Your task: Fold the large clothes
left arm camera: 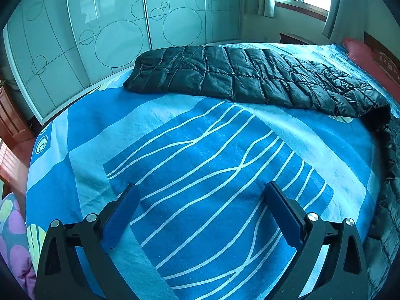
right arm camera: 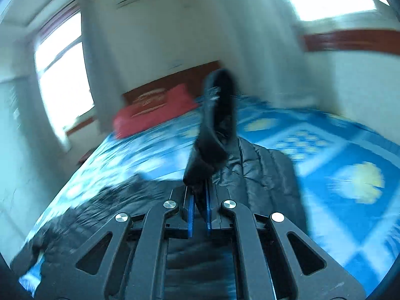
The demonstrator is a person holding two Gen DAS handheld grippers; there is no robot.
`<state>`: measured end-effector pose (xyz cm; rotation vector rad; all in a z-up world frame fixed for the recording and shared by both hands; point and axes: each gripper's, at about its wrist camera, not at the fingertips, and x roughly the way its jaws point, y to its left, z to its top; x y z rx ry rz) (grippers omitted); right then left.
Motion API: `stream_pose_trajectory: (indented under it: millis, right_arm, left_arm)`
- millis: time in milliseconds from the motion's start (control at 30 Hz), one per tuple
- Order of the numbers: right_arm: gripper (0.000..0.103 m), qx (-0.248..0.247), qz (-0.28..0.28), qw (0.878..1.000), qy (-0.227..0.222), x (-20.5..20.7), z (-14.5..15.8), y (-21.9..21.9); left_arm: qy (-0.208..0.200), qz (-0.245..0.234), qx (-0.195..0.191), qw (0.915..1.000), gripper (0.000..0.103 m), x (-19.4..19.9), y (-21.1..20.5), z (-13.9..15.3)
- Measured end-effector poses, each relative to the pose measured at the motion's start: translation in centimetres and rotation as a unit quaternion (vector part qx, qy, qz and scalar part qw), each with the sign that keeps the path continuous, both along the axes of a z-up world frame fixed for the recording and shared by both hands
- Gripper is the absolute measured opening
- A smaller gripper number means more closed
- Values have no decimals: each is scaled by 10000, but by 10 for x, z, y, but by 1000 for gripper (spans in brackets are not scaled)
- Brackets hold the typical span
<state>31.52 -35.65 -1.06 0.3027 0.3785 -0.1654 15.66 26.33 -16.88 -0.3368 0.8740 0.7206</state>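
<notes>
At the left, the left gripper (left arm camera: 200, 215) hangs over the bare blue bed sheet (left arm camera: 175, 137) with its fingers spread wide and nothing between them. Beyond it, the dark quilted jacket (left arm camera: 250, 80) lies flat across the far part of the bed. Its long axis runs from left to right in this view, from the side of the glass wardrobe doors (left arm camera: 112, 30) toward the red pillow (left arm camera: 362, 57). At the right edge the jacket bends and continues down the side of the picture.

In the right wrist view, the right gripper (right arm camera: 199, 200) is closed on a dark fold of the jacket (right arm camera: 212, 135), which stands up from the jaws. This view is blurred.

I judge that the step in hand is lifting one end of the jacket to fold it over. The next move probably needs the right hand to carry this end across the body of the jacket, and lay it down flat and well aligned.
</notes>
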Motion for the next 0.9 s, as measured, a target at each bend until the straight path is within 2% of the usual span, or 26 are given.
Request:
stream_pose_trajectory:
  millis: [167, 400, 567, 733, 800, 900]
  right_arm:
    - [7, -291, 823, 9958, 271, 54, -13, 106]
    - [6, -542, 1760, 9796, 805, 108, -52, 249]
    - [7, -657, 2026, 9698, 1191, 137, -83, 294]
    - [9, -717, 2147, 9612, 1577, 161, -106, 321]
    - [13, -740, 2199, 9546, 1868, 170, -115, 327]
    - [37, -523, 2449, 9488, 1926, 163, -114, 321]
  left_arm:
    - [-52, -2, -5, 10000, 99, -2, 1, -1]
    - [-85, -2, 12, 10000, 99, -3, 1, -3]
    - [-111, -1, 25, 9999, 99, -3, -1, -4]
    - [-97, -2, 60, 9999, 99, -3, -1, -4]
    - [-100, -3, 59, 9999, 99, -3, -1, -4]
    - [-94, -3, 61, 9999, 99, -3, -1, -4]
